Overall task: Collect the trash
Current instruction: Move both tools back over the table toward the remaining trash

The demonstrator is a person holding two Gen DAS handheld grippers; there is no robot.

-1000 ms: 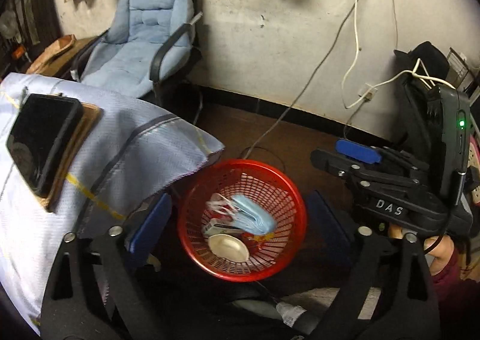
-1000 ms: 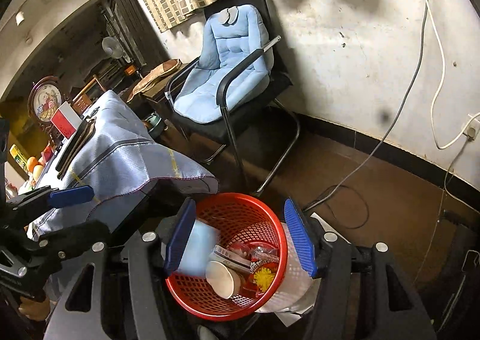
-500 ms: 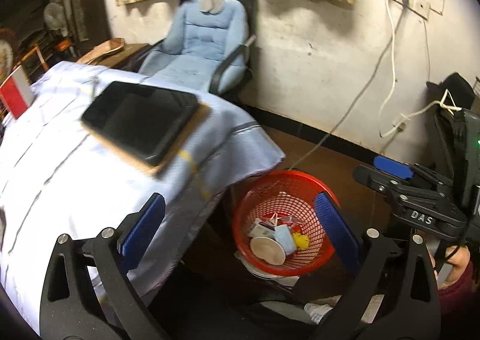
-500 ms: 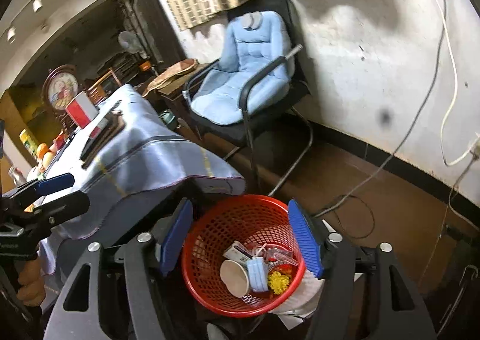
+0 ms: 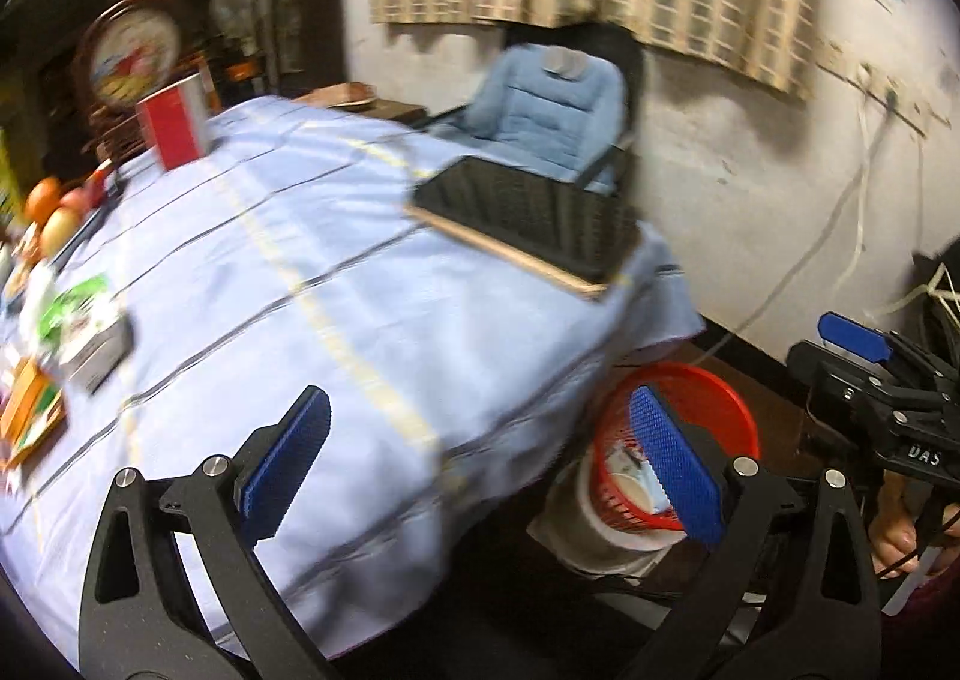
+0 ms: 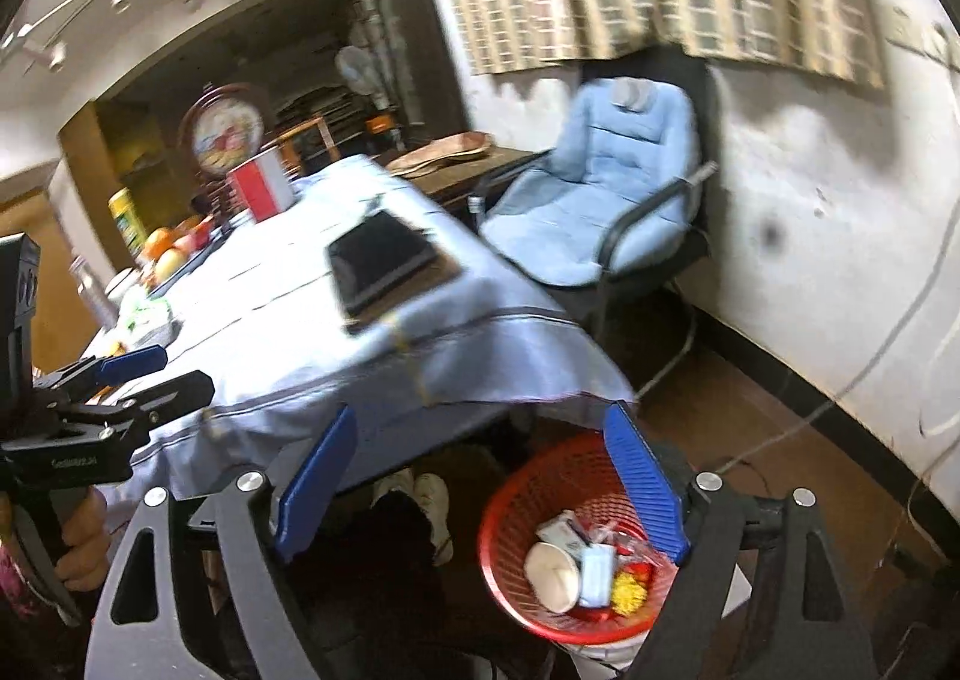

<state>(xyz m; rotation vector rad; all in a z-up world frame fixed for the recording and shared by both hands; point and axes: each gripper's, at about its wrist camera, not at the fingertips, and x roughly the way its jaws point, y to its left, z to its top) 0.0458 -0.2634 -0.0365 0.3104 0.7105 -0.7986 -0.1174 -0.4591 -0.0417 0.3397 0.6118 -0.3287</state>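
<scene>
Right wrist view: both claws empty above the trash basket.

Right claw [image 6: 480, 482] has its jaws opening with nothing between them; the red trash basket [image 6: 510, 512] sits just below on the floor, holding a paper cup [image 6: 552, 572] and a face mask [image 6: 594, 572]. Left claw [image 5: 474, 470] stands apart over the table [image 5: 360, 260], where green wrappers [image 5: 72, 308] lie far to its left. These look light, soft and crushable; pinching an edge should do.
</scene>
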